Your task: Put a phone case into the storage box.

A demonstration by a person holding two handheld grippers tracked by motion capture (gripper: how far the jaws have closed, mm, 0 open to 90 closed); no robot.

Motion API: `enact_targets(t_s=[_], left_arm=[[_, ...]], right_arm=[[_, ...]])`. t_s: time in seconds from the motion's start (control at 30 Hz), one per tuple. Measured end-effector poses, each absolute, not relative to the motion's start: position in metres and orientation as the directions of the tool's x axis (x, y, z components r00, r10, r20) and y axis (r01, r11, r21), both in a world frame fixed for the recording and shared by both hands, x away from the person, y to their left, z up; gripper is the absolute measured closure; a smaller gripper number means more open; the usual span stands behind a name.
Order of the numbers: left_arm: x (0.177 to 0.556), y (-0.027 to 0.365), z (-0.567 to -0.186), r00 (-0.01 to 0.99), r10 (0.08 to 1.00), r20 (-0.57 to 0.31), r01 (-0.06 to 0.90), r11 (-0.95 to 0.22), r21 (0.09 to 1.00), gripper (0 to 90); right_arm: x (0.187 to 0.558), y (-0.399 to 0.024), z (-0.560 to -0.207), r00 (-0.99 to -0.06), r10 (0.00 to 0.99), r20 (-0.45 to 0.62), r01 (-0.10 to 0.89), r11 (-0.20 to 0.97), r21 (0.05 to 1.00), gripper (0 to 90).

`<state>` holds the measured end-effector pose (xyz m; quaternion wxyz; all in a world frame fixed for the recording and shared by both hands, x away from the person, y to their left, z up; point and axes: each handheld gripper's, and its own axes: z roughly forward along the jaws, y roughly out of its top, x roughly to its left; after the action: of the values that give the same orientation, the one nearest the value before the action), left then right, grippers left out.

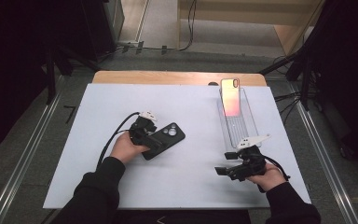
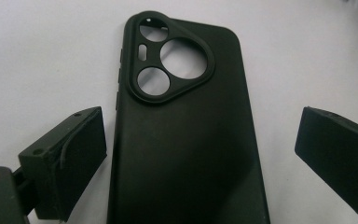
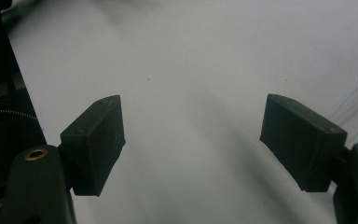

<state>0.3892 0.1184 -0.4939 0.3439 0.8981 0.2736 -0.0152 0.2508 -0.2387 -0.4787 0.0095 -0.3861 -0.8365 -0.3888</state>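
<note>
Our left gripper (image 2: 200,154) stands wide open astride the black phone case (image 2: 186,140), pads clear of its sides; the case lies flat on the white table (image 1: 98,102). Our right gripper (image 3: 193,140) gapes empty over bare table, beside the clear tray (image 1: 251,122)

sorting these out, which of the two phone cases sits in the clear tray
The pink case, at the far end of the clear tray on the right. The black case lies flat on the white mat between the left gripper's open jaws.
</note>
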Motion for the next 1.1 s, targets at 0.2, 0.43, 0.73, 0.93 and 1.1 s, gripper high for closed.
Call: enact_targets(t_s=[0.2,0.43,0.73,0.93,1.1], left_arm=[[0.386,0.115,-0.499,0.854,0.485,-0.186,0.489,-0.63,0.603,2.0],[0.379,0.111,-0.501,0.858,0.501,-0.117,0.46,-0.645,0.61,2.1],[0.371,0.112,-0.505,0.843,0.536,-0.046,0.436,-0.63,0.642,10.4],[0.364,0.107,-0.507,0.833,0.552,0.021,0.413,-0.646,0.642,11.3],[0.364,0.107,-0.507,0.824,0.567,0.02,0.422,-0.637,0.645,12.7]], right_arm=[[0.251,-0.239,-0.479,-0.701,0.64,0.316,0.654,0.4,0.642,19.8],[0.251,-0.238,-0.479,-0.702,0.64,0.311,0.653,0.404,0.641,19.8],[0.25,-0.238,-0.479,-0.702,0.641,0.31,0.653,0.405,0.64,19.8],[0.25,-0.238,-0.479,-0.702,0.641,0.309,0.652,0.405,0.641,19.8],[0.25,-0.238,-0.479,-0.704,0.641,0.308,0.651,0.408,0.64,19.8]])
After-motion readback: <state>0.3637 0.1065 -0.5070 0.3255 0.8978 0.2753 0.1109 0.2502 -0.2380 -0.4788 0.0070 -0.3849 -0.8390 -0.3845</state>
